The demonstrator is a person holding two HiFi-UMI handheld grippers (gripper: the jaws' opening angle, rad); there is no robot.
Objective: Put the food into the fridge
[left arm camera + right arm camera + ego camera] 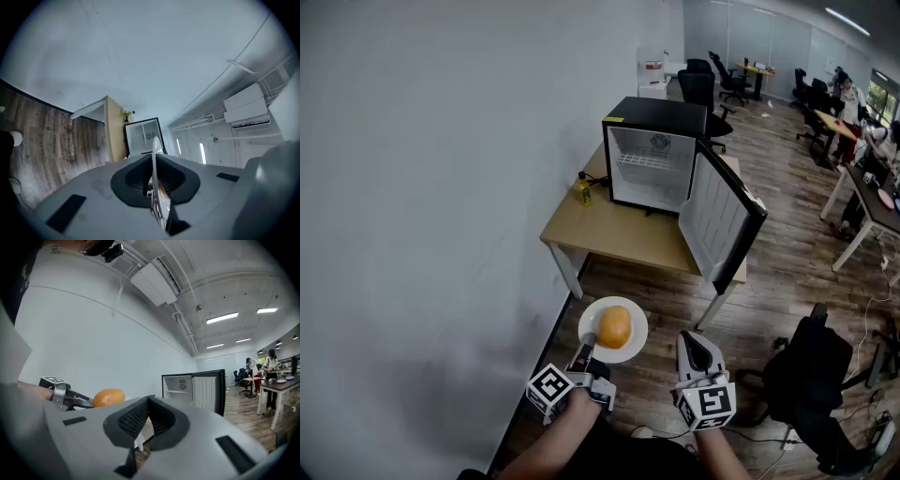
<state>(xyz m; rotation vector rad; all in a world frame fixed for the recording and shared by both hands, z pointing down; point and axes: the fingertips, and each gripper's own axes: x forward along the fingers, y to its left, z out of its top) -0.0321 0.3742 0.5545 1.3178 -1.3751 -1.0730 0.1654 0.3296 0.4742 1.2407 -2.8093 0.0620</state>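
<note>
The left claw (587, 351) was clenched on the near rim of the plate (638, 329), which carried the orange (615, 327). The open fridge (652, 159) stood on the bench (619, 234) straight ahead, well apart. The right claw (698, 349) was closed and empty beside the plate.

The wooden table (623, 236) carries an open black fridge (656, 120) and a yellow bottle (583, 192).

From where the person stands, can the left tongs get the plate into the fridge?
Probably not yet: the fridge stands on the table well ahead of the left tongs and plate. Its door is open, so nothing blocks it.
</note>
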